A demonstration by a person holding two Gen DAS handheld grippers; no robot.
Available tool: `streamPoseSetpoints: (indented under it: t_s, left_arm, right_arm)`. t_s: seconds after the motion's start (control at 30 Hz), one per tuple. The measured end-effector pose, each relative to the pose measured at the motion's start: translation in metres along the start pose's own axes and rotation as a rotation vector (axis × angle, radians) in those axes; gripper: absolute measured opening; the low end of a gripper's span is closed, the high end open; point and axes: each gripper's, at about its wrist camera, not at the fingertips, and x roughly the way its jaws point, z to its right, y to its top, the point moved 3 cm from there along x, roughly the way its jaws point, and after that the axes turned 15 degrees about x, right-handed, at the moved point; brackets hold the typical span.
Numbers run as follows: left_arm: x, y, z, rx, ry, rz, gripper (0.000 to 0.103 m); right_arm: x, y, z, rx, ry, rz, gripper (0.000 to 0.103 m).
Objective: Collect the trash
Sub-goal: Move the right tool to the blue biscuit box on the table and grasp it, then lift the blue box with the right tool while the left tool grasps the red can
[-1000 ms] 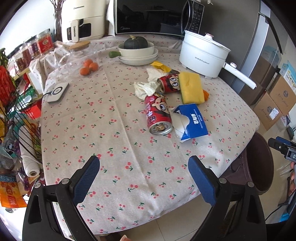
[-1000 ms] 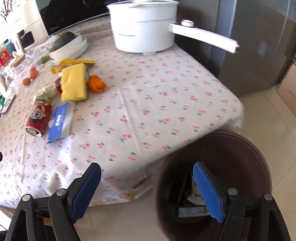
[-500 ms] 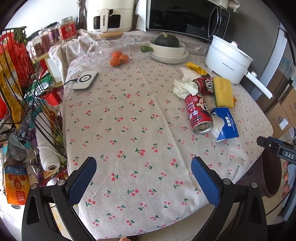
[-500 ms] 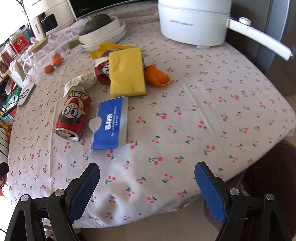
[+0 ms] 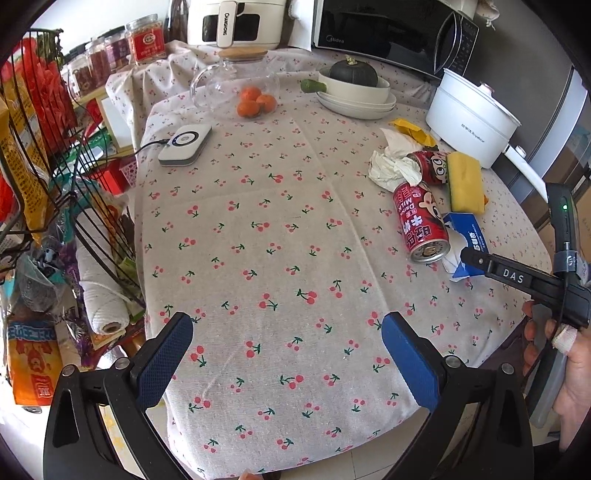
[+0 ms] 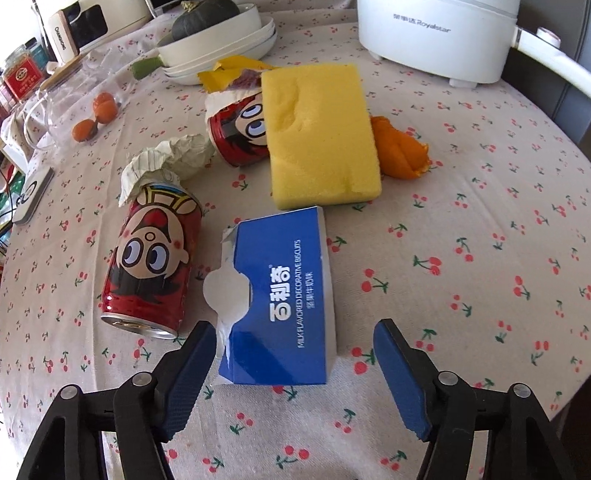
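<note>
A torn blue biscuit box [image 6: 284, 295] lies flat on the cherry-print tablecloth [image 6: 461, 221]. My right gripper [image 6: 293, 332] straddles its near end; the jaws are closing, and the right pad stands clear of the box. Left of the box lies a red drink can [image 6: 151, 258] with a crumpled tissue [image 6: 173, 155] at its far end. Behind are a second red can [image 6: 240, 129], a yellow sponge [image 6: 321, 133], orange peel [image 6: 399, 151] and a yellow wrapper [image 6: 229, 70]. My left gripper [image 5: 287, 321] hangs open over the table's near edge with nothing in it.
A white electric pot [image 6: 436, 33] stands at the back right, stacked bowls with a squash [image 6: 218, 40] at the back. A glass jug [image 5: 236, 85] with oranges, a white device [image 5: 184, 144] and a wire rack [image 5: 37, 147] are at the left.
My right gripper has left the brown bin, crossed over the table and come down onto the blue box, its jaws narrower. My left gripper has shifted along the table edge.
</note>
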Motion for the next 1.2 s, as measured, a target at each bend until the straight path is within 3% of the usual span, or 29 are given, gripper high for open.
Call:
streamPoseSetpoints:
  t_s: [0.17, 0.3, 0.7, 1.07, 1.2]
  left_arm:
    - [0.002, 0.004, 0.000, 0.012, 0.010, 0.000, 0.103]
    - [0.004, 0.006, 0.003, 0.018, 0.011, -0.004, 0.103]
    - [0.010, 0.022, 0.029, 0.020, -0.024, -0.016, 0.103]
    - [0.037, 0.062, 0.077, -0.037, -0.175, -0.045, 0.103]
    - [0.051, 0.078, 0.091, -0.072, -0.230, -0.048, 0.096]
  right_arm:
    - [0.009, -0.003, -0.007, -0.061, -0.027, 0.004, 0.052]
    - [0.006, -0.003, -0.006, -0.082, -0.032, 0.012, 0.048]
    - [-0.041, 0.012, 0.038, -0.047, -0.050, 0.068, 0.048]
    - [-0.079, 0.022, 0.101, 0.024, -0.077, 0.084, 0.048]
    - [-0.088, 0.023, 0.117, 0.050, -0.072, 0.084, 0.048]
